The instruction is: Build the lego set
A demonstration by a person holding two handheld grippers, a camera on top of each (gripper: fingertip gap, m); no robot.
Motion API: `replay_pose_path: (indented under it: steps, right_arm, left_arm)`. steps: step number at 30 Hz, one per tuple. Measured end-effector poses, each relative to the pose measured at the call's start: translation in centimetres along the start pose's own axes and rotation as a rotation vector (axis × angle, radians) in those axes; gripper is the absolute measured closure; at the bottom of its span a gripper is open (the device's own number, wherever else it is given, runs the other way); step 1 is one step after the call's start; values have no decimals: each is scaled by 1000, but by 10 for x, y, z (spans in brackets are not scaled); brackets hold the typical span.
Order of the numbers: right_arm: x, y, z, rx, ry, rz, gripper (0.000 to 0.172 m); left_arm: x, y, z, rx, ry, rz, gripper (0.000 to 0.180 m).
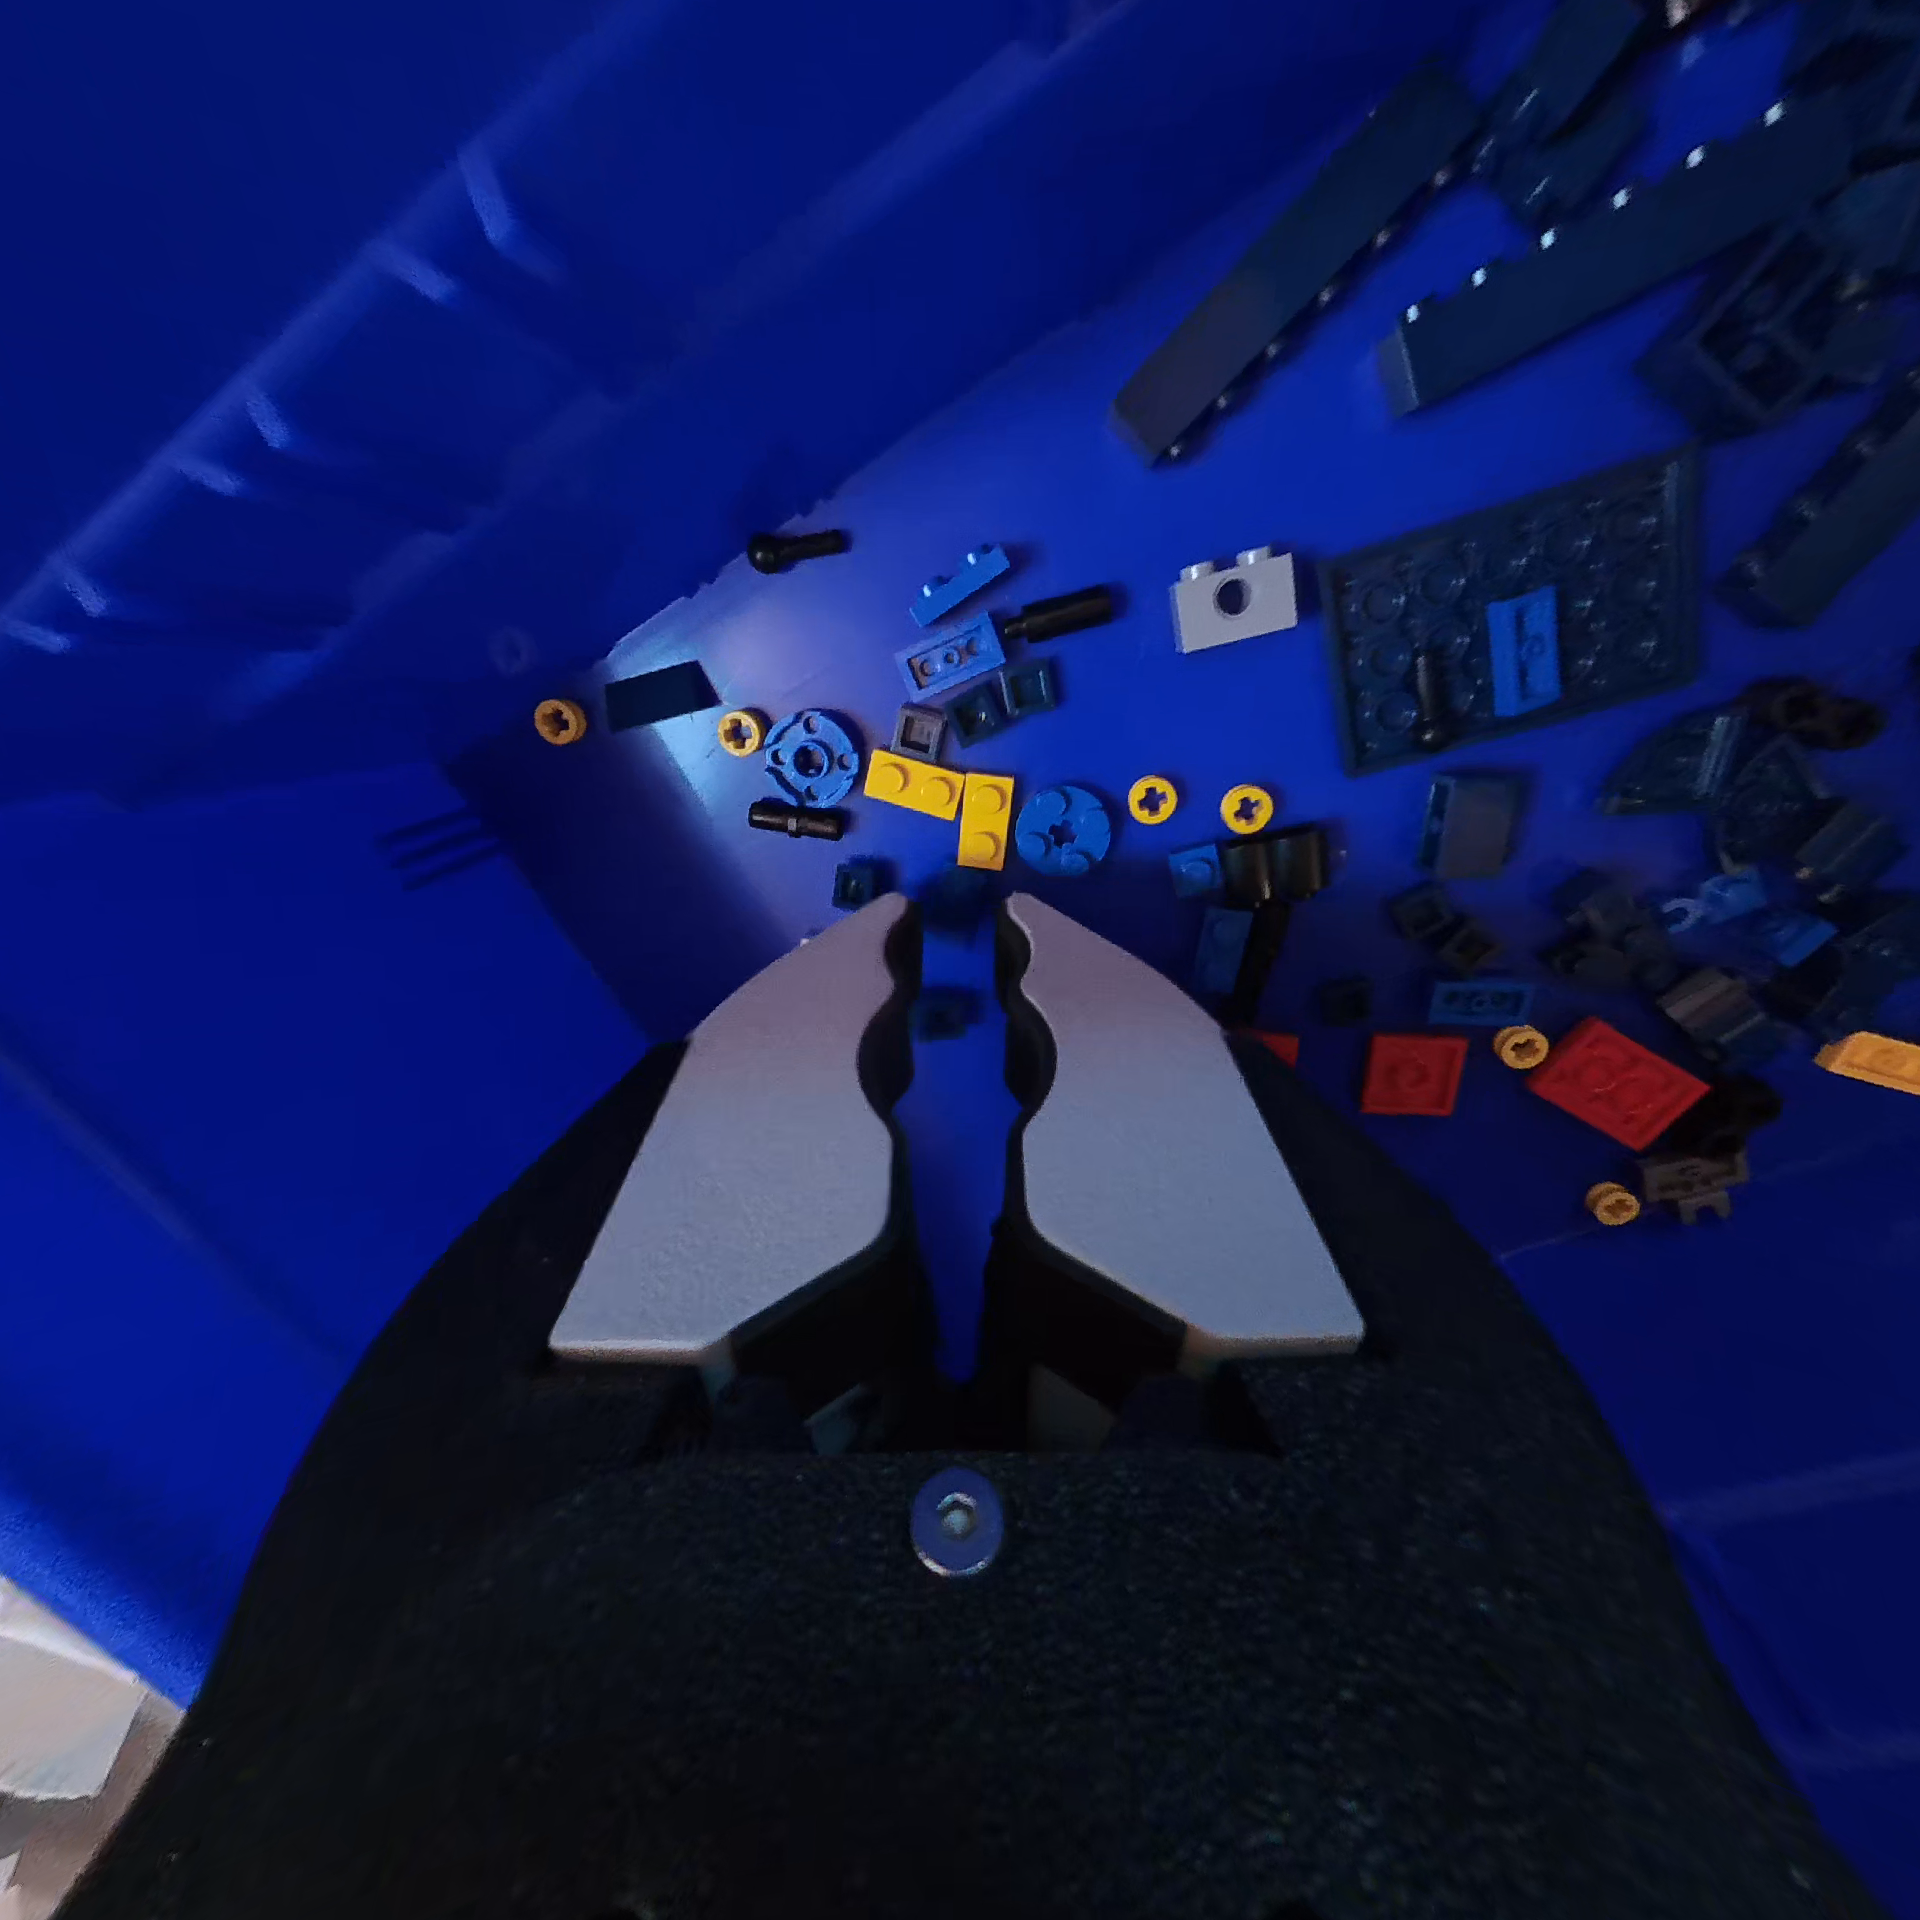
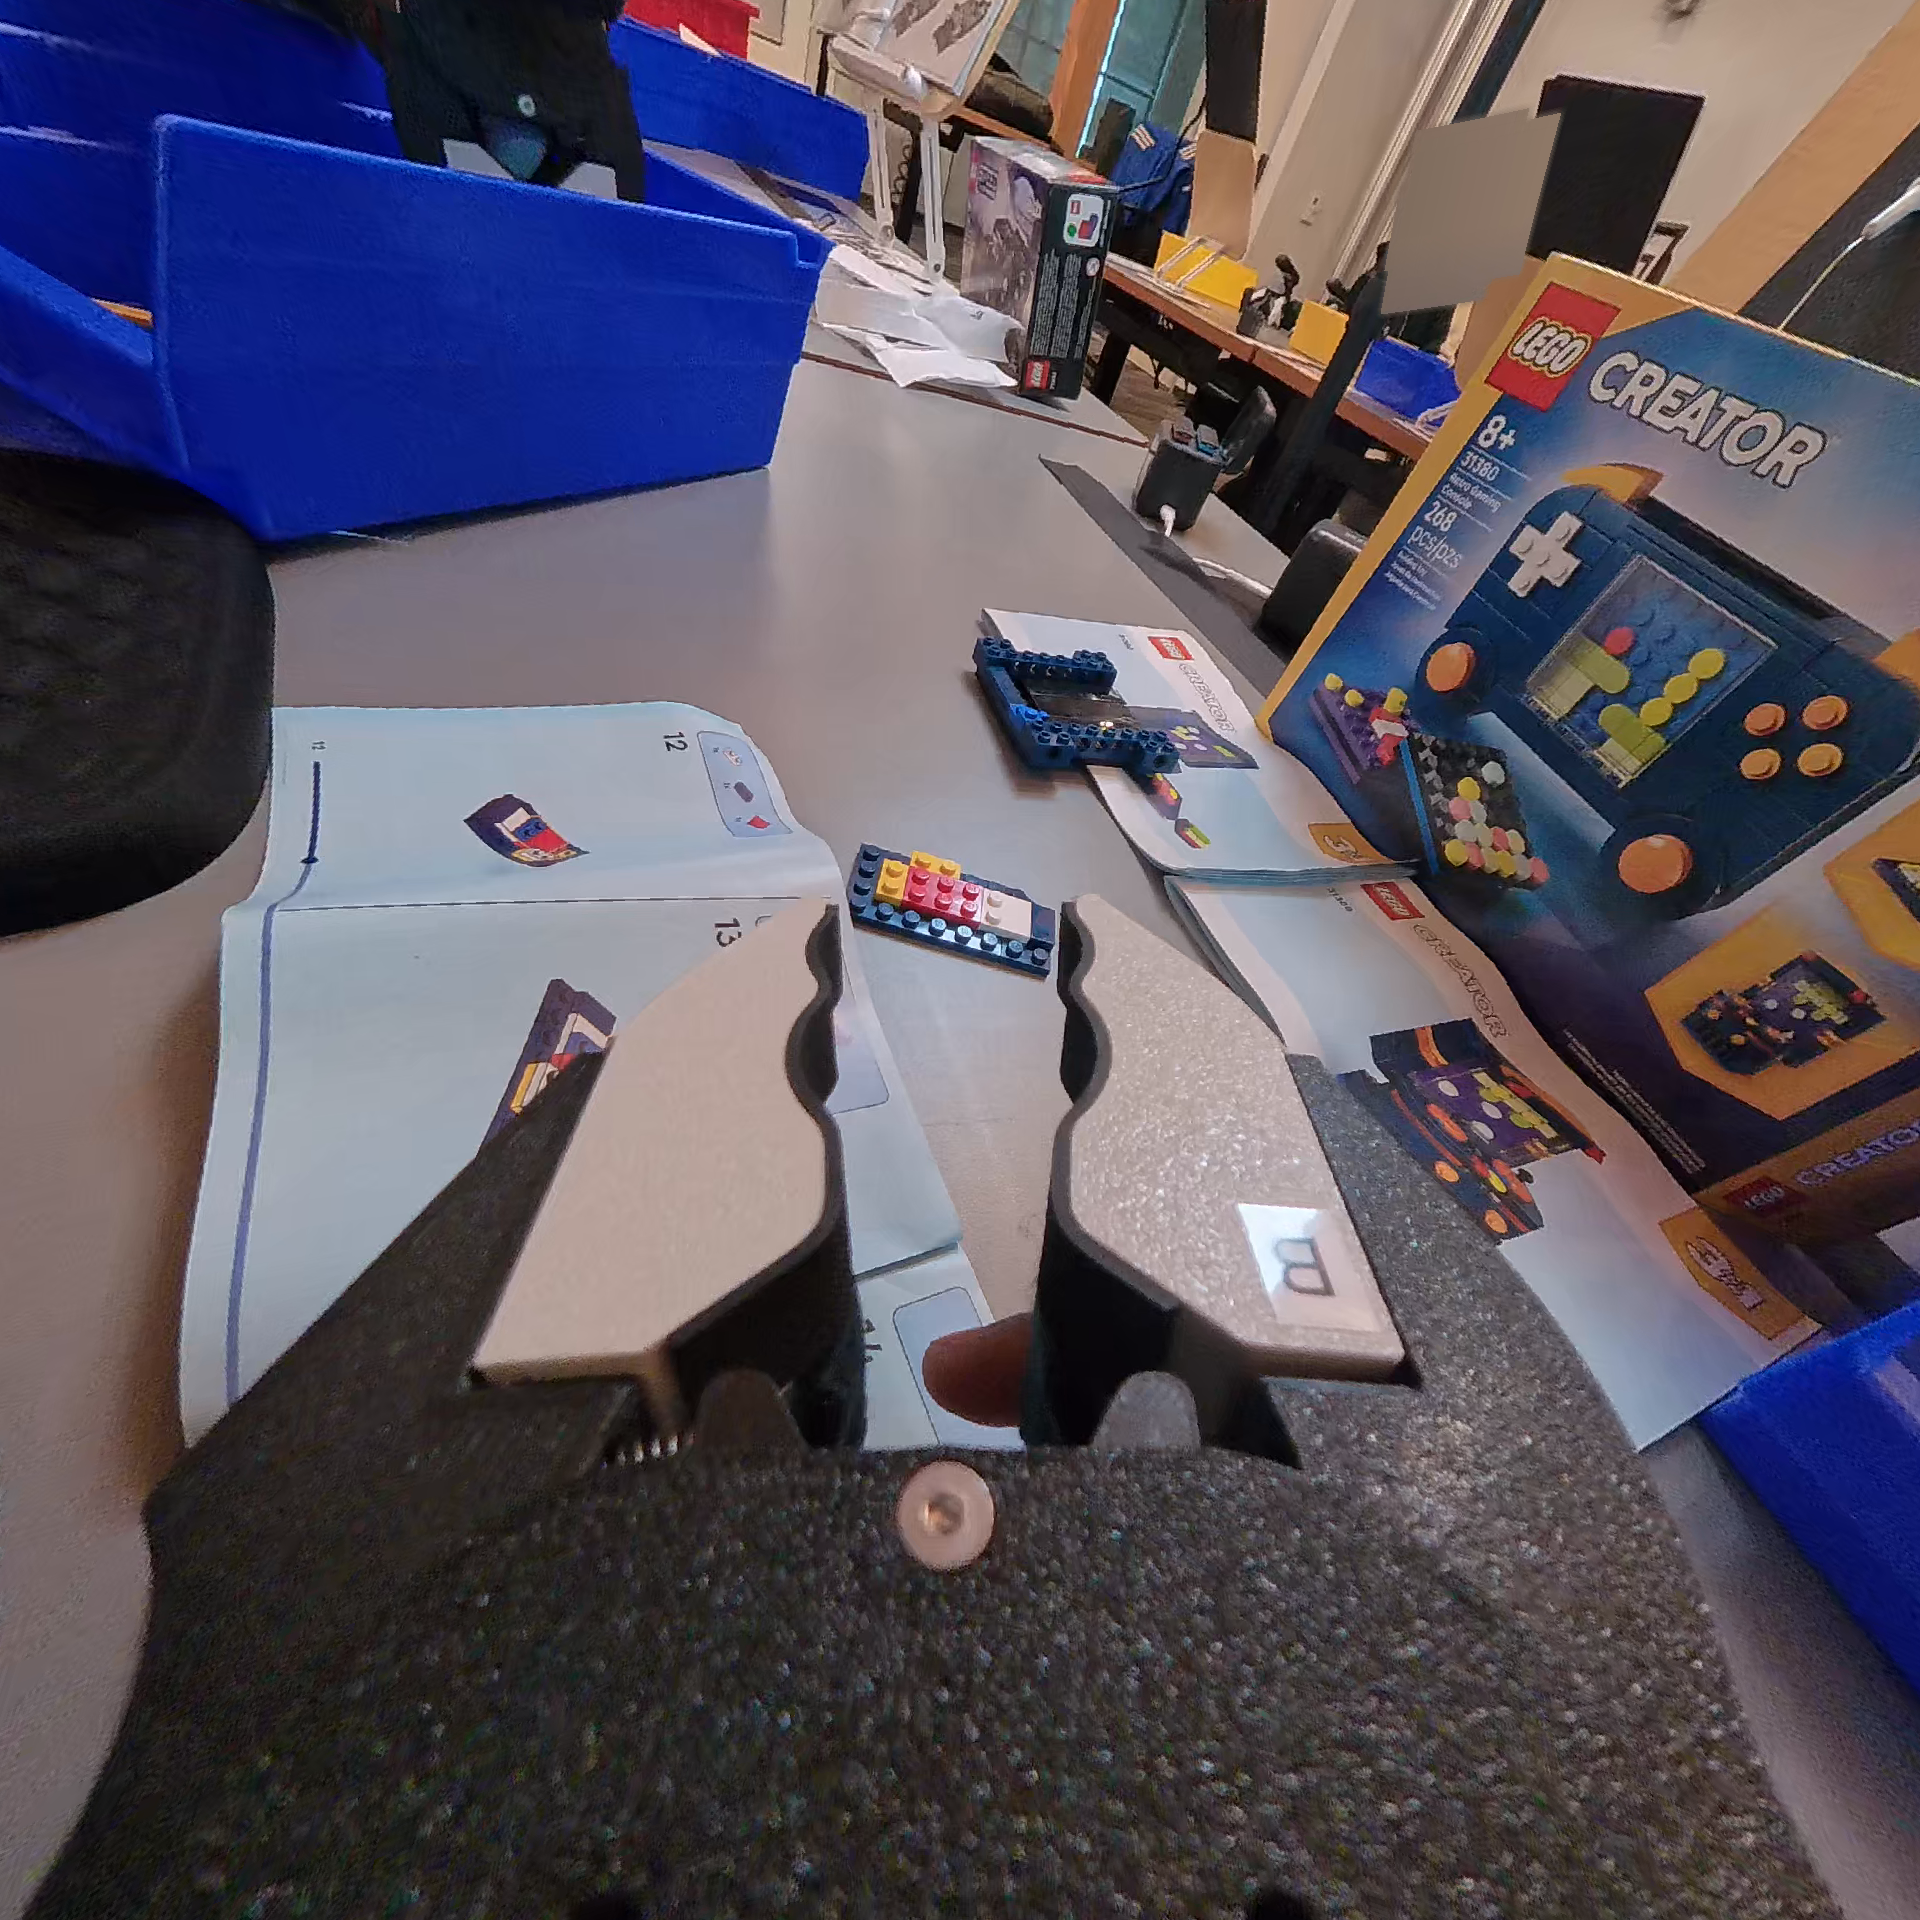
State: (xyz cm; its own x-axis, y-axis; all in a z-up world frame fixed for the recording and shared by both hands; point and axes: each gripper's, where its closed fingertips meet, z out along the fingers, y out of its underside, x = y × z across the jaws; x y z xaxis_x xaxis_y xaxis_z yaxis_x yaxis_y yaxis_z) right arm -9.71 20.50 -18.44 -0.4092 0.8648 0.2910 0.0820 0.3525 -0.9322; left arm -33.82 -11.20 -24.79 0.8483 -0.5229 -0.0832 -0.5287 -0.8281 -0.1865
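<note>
My left gripper [image 1: 958, 909] reaches down into a blue bin [image 1: 312, 520] of loose bricks. Its jaws stand narrow, and a small dark blue piece [image 1: 958, 902] sits pinched between the fingertips. Another small dark piece [image 1: 945, 1013] lies on the bin floor under the gap. Two yellow plates [image 1: 940, 800] and a blue round plate [image 1: 1062, 828] lie just beyond the tips. My right gripper [image 2: 948, 935] is open and empty above a grey table [image 2: 727, 582]. A small dark blue plate with yellow, red and white bricks [image 2: 951, 914] lies just ahead of its fingertips.
An open instruction booklet [image 2: 499, 831] lies left of the build. A blue frame assembly [image 2: 1075, 701] rests on more booklets at the right, next to a toy box [image 2: 1621, 665]. Blue bins [image 2: 468, 322] stand at the back left. Long dark bricks [image 1: 1621, 239] and red plates [image 1: 1616, 1081] lie in the bin. The grippers' ends are close to 40 cm from one another.
</note>
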Motion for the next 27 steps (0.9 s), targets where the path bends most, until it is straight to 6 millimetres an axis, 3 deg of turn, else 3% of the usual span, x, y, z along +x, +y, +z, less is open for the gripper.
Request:
replay_pose_path:
  steps: [9, 11, 13, 15, 17, 19, 21, 23, 27]
  right_arm:
    - [-2, -1, -1, 0, -9, -7, 132]
    - [-2, -2, -1, 9, -7, -5, 132]
    - [-2, -5, -3, 27, -8, 9, 132]
    - [-1, -9, -5, 54, -10, 30, 132]
    - [0, -15, -7, 92, -17, 59, 132]
    - [-1, -26, -11, 155, -36, 102, 133]
    - [-4, -40, -16, 244, -79, 162, 136]
    - [-10, -58, -24, 346, -144, 229, 140]
    - [-37, -86, -31, 448, -367, 363, 150]
  left_arm:
    - [2, -1, 0, 7, 36, -80, 172]
    - [-3, 4, -3, -45, -23, -128, 172]
    - [-12, -3, -20, -7, -137, -207, 172]
    - [-17, -27, -49, 138, -257, -321, 173]
    - [-9, -68, -86, 371, -333, -417, 173]
    - [20, -126, -122, 675, -297, -443, 173]
    - [60, -182, -141, 891, -208, -393, 173]
    - [97, -226, -134, 944, -122, -341, 173]
    - [132, -284, -85, 880, -63, -315, 173]
